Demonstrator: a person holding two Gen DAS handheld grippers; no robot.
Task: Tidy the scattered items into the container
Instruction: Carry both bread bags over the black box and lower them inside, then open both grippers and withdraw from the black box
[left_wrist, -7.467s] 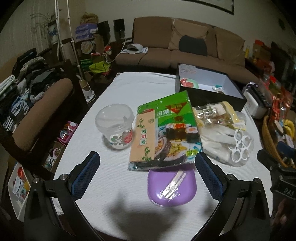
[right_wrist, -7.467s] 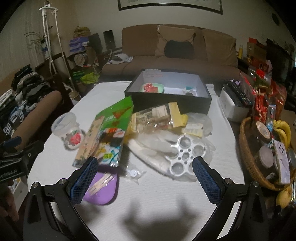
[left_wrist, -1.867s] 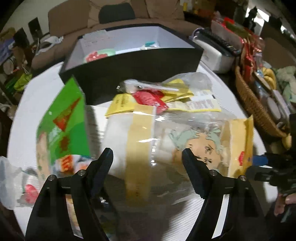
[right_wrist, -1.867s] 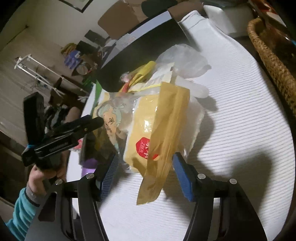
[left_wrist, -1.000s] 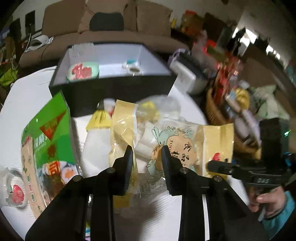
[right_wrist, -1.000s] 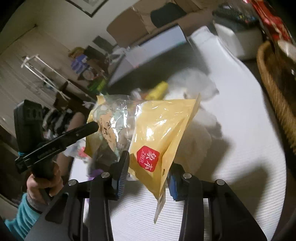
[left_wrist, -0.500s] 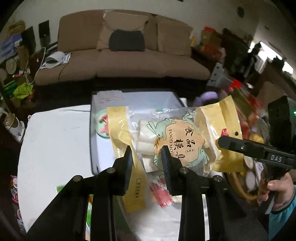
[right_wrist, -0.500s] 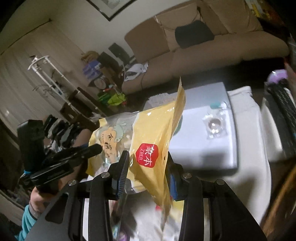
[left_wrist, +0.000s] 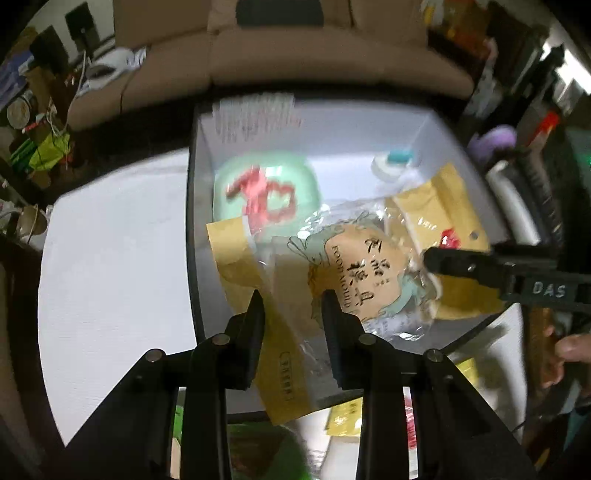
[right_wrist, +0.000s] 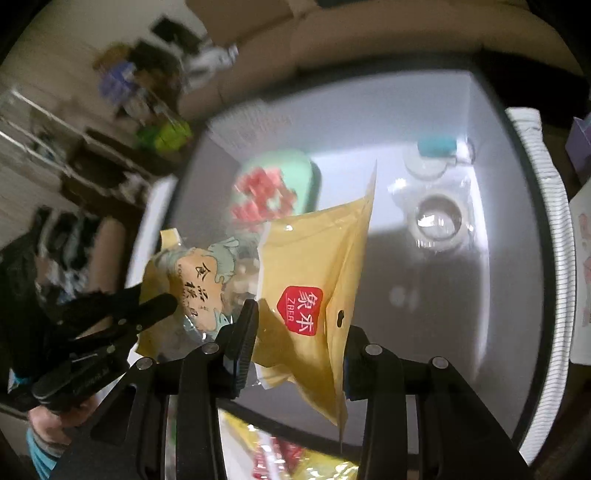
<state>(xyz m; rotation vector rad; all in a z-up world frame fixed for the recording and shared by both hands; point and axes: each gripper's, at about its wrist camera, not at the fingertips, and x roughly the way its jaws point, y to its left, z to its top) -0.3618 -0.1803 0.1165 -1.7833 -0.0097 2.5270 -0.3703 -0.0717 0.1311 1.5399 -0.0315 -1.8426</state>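
Where blurred, perhaps sofa (left_wrist: 332, 55) beyond table (left_wrist: 110, 258).

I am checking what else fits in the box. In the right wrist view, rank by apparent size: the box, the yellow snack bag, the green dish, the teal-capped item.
1. Box.
2. Yellow snack bag, though held close to the camera, so its size is flattered.
3. Green dish, partly hidden.
4. Teal-capped item.

A brown sofa (left_wrist: 332, 55) stands behind the white-clothed table (left_wrist: 110, 258), clutter at both sides.
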